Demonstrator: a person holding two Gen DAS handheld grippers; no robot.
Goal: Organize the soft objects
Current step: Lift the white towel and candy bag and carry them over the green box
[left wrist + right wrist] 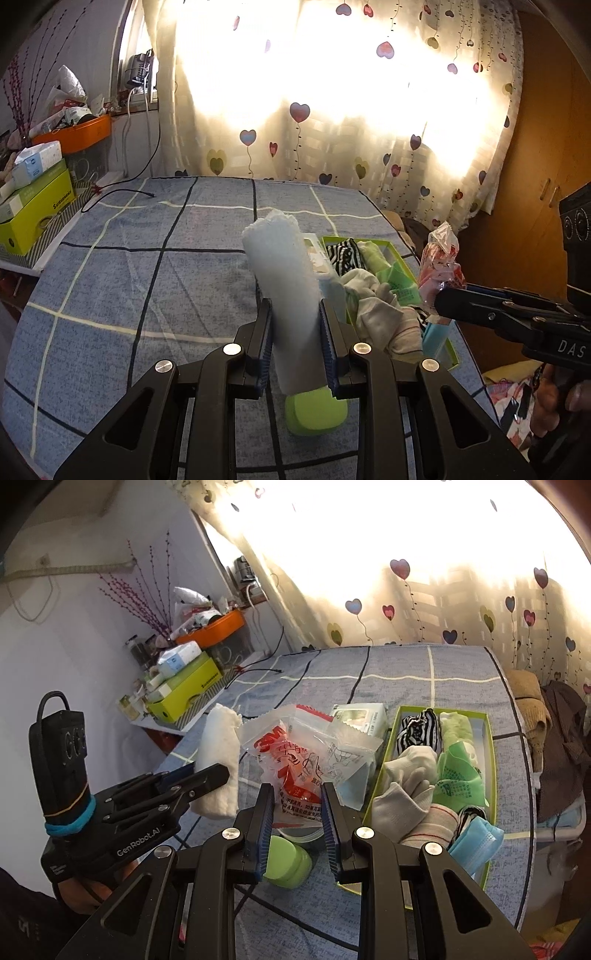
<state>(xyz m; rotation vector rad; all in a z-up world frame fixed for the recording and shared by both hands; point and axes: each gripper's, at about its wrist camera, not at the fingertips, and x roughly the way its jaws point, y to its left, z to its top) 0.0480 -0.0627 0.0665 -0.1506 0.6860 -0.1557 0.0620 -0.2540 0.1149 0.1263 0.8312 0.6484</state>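
My left gripper is shut on a rolled white towel that stands up between its pads, above the blue checked bedspread. From the right wrist view the same towel hangs in the left gripper at the left. My right gripper is shut on a bunch of clear plastic packets with red print. In the left wrist view these packets stick up from the right gripper. A green box on the bed holds socks, a green cloth and a blue face mask.
A light green round container lies on the bed under both grippers. A tissue pack sits behind the packets. A cluttered side shelf with a yellow-green box and an orange basket lines the left; a black cable trails onto the bed.
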